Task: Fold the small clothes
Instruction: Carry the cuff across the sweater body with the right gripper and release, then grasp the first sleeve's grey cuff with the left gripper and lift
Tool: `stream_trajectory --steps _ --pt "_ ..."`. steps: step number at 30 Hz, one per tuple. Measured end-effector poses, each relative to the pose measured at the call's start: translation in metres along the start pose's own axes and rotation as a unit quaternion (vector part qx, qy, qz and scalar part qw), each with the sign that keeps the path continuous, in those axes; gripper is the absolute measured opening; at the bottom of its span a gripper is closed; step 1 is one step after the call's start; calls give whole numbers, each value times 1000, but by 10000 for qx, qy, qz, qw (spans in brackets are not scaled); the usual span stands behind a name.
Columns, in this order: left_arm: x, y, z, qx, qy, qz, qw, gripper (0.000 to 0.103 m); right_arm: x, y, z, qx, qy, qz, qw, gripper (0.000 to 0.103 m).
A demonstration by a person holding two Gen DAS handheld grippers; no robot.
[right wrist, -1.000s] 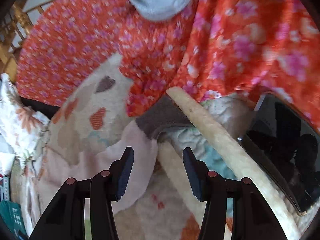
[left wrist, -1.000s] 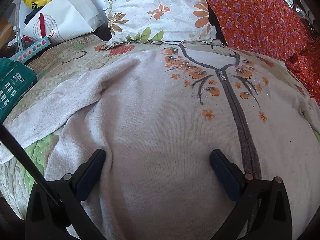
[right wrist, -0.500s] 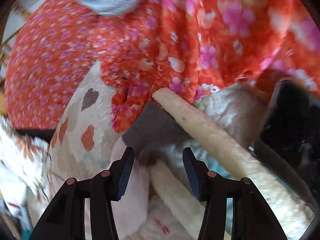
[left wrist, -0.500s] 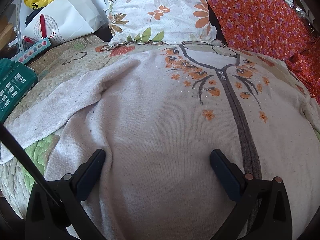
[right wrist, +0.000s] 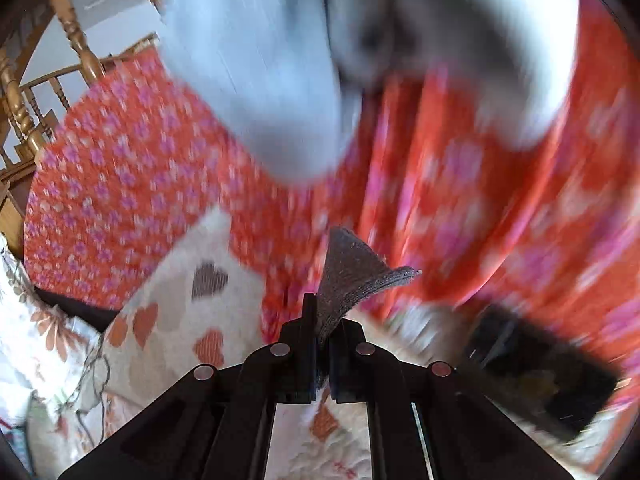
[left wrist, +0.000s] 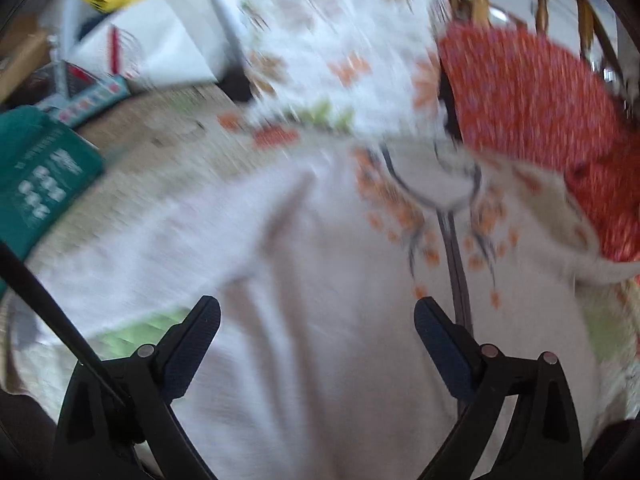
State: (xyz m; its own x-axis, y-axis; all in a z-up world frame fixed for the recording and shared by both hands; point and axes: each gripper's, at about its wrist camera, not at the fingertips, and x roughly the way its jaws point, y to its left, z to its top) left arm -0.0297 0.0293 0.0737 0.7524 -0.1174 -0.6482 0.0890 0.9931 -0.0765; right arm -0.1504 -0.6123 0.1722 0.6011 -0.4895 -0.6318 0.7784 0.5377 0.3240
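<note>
A cream sweater (left wrist: 320, 280) with orange leaf print and a grey front band lies spread on the bed in the left wrist view. My left gripper (left wrist: 316, 320) is open above its lower body, empty. In the right wrist view my right gripper (right wrist: 322, 320) is shut on the sweater's grey knit cuff (right wrist: 352, 276), which sticks up from between the fingers. The sleeve below the cuff is hidden by the gripper.
An orange floral cloth (right wrist: 460, 220) and orange pillow (left wrist: 532, 100) lie at the right. A floral pillow (left wrist: 340, 52), a white bag (left wrist: 160, 40) and a teal box (left wrist: 36, 172) are at the back left. A dark phone-like slab (right wrist: 540, 380) lies at the right. A wooden headboard (right wrist: 24, 112) stands behind.
My right gripper closed on the grey cuff and lifted it. The left gripper moved, tilting its view up; the image is blurred. The sweater's right side is pulled up.
</note>
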Motion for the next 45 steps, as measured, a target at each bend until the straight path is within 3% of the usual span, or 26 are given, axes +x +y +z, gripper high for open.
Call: stream_trajectory --steps 4,7,9,11,15,19,26,29,32,34,36,42,45 --pt "-39 44 12 -282 -246 159 9992 98 -39 46 2 -230 -174 483 9984 5" --pt "-64 84 11 -633 -341 270 9970 98 -54 109 -26 -684 94 1225 9901 5" --pt "-77 104 3 -883 -393 369 9946 98 -59 164 -59 -1095 410 1754 9775 5" --pt "-84 131 -3 -1151 -406 459 9915 98 -60 226 -105 -1620 805 2242 9576 5" --pt "-95 169 -23 -1459 -393 596 9867 98 -61 329 -201 -2544 1428 2812 9142 5" --pt "-97 205 -40 -1751 -342 781 9808 98 -66 407 -306 -3529 1816 3027 8665 5" --pt "-93 254 -68 -2333 -197 884 9682 98 -61 460 -424 -4293 2464 3056 8134 5" --pt "-90 266 -75 -2549 -163 850 9631 98 -54 476 -461 -4446 2876 3071 7907 9" --pt "-88 275 -79 -2712 -151 804 9590 98 -66 476 -473 -4489 3074 3299 7715 16" --pt "-86 284 -81 -2826 -152 843 9554 98 -75 471 -466 -4342 3140 3517 7676 39" --pt "-84 294 -84 -2969 -179 897 9505 98 -84 463 -455 -4211 3110 3587 7729 49" --pt "-70 337 -94 -3679 -129 1004 9244 98 -103 429 -421 -4171 2862 3587 7845 50" --pt "-63 350 -88 -3657 -215 1208 9226 98 -109 409 -407 -4143 2789 3584 7887 51"
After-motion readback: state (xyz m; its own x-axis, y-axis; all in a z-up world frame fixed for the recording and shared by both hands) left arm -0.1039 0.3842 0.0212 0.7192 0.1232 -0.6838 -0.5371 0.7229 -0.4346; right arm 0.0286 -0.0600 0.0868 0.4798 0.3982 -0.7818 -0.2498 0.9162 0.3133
